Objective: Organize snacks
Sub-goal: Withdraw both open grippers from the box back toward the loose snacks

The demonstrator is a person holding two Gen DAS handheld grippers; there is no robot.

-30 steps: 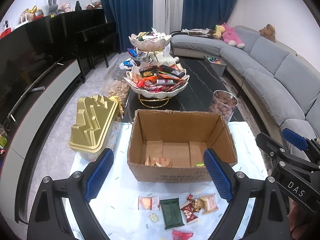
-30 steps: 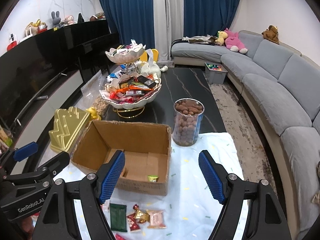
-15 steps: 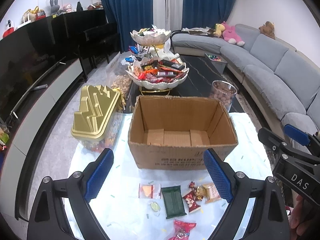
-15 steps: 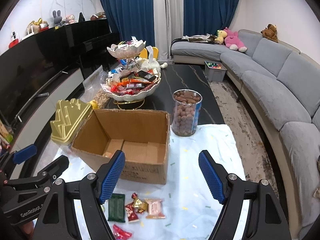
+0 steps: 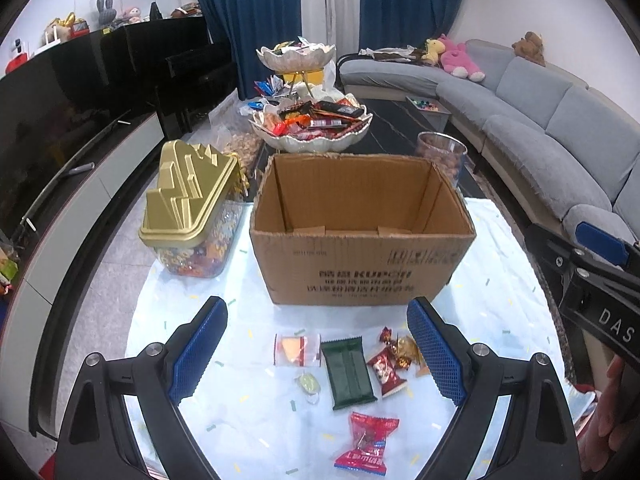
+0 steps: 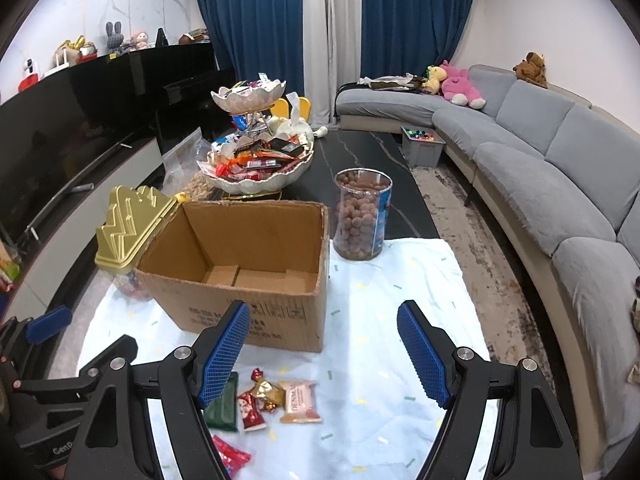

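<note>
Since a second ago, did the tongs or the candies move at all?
Both tongs came down toward the wrapped candies, so the cardboard box now sits higher in each view and more sweets show, such as the red packet. The left tongs and right tongs stayed open and empty. The box, the candies, the gold-lidded jar and the nut jar did not move.

A curved grey fabric sofa [image 6: 552,152] fills the frame's right; dark blue curtains [image 6: 256,20] hang top centre, a black glossy piano [image 6: 172,76] upper left
</note>
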